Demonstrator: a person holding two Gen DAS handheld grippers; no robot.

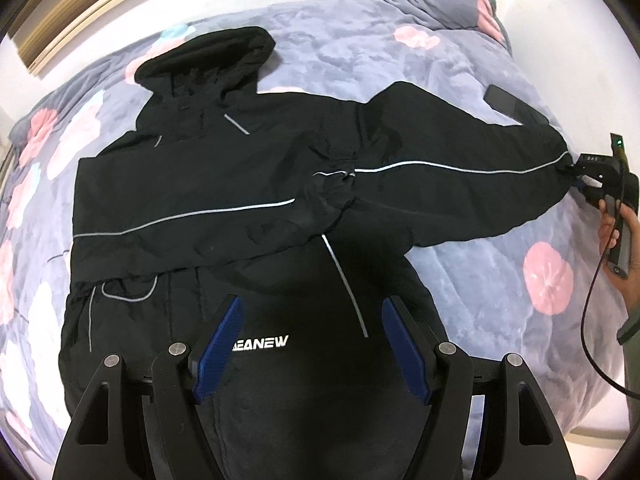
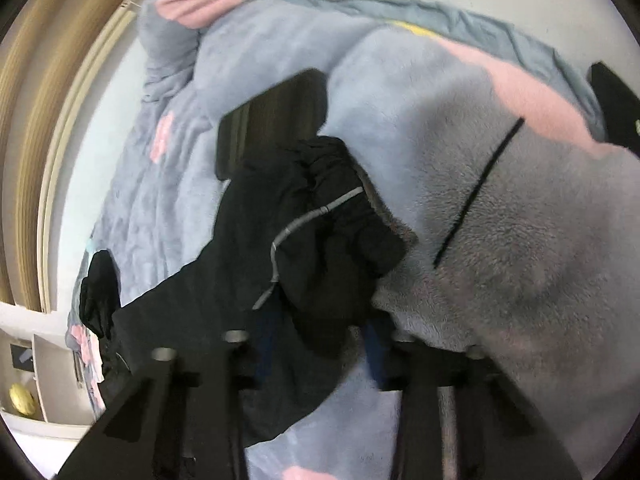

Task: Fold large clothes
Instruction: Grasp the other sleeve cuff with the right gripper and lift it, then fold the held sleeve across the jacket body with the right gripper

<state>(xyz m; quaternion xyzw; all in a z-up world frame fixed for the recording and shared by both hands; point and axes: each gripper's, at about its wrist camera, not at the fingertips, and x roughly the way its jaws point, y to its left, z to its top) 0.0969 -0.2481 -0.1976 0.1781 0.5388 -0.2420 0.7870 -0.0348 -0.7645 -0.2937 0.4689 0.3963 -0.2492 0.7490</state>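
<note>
A black hooded jacket (image 1: pixel 224 184) with thin grey piping and white "AEANEW" lettering lies on a bed. One sleeve is folded across the chest. The other sleeve (image 1: pixel 460 172) stretches out to the right. My left gripper (image 1: pixel 310 344) is open and empty, hovering above the jacket's lower body. My right gripper (image 1: pixel 580 178) is shut on the cuff of the outstretched sleeve. In the blurred right wrist view the bunched cuff (image 2: pixel 332 248) sits between the right gripper's fingers (image 2: pixel 320 344).
The bed is covered by a grey-blue fleece blanket (image 1: pixel 360 40) with pink and white flowers. A dark phone-like slab (image 1: pixel 508 104) lies by the sleeve. A black cable (image 1: pixel 592 320) hangs from the right gripper. A wooden frame (image 1: pixel 80 4) runs along the wall.
</note>
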